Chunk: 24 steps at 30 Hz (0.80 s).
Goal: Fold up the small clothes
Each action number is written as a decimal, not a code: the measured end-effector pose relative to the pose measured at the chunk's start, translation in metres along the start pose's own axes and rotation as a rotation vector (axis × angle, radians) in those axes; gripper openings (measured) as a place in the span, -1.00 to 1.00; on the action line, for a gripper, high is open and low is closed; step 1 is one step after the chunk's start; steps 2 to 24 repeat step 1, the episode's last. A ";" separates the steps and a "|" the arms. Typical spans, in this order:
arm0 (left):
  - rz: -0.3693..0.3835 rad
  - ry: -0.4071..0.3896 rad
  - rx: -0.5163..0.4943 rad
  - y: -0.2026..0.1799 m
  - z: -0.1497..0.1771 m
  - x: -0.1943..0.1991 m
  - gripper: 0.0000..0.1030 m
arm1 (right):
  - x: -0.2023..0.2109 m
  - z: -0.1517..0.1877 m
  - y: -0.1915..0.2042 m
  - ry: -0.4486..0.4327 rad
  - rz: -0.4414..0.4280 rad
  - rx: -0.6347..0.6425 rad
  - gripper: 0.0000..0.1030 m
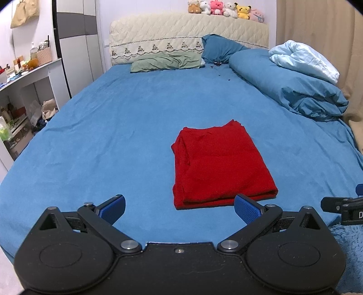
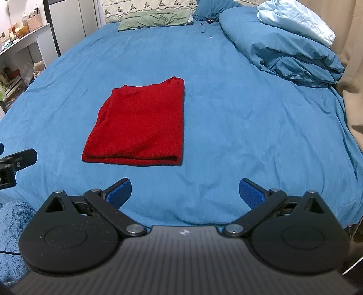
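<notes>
Here, my left claw (image 1: 179, 210) sits low in the frame of its own camera, its blue ribbed pads (image 1: 112, 208) spread wide with nothing between them. My right claw (image 2: 186, 192) is the same in its view: blue pads (image 2: 253, 192) far apart, gripping nothing, hanging over bare sheet.

The folded red knit garment (image 1: 217, 163) lies flat on the bed's blue fitted sheet (image 1: 102, 136), a neat rectangle with its doubled edge toward me. In the left view it sits just right of centre, its near edge running just above and between my pads, apart from them. In the right view the garment (image 2: 140, 122) lies left of centre, well above my left-hand pad, and the sheet (image 2: 249, 127) is smooth around it.

At the far right edge of the left view a bit of black hardware shows, which I take to be my other claw's body (image 1: 344, 210), though too little is visible to be sure.

Toward the upper right of both frames a bunched blue duvet (image 1: 288, 84) carries a pale blue crumpled cloth (image 1: 304, 60). A sage green pillow (image 1: 165, 62) rests at top centre against the cream quilted headboard (image 1: 188, 29), and a row of plush toys (image 1: 226, 9) lines its top. A white shelf unit with clutter (image 1: 27, 74) stands at the left.
</notes>
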<state>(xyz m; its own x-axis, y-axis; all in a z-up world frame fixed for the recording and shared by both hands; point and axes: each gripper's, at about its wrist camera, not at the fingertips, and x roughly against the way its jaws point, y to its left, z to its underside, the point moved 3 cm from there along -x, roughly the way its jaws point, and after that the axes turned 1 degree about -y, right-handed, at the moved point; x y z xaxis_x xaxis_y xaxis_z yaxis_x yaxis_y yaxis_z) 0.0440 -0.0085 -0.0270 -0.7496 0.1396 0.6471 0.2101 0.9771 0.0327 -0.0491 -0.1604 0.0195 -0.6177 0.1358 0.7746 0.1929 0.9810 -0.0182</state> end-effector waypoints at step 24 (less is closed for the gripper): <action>-0.004 -0.002 -0.001 0.000 0.000 -0.001 1.00 | 0.000 0.000 0.000 -0.001 0.001 0.001 1.00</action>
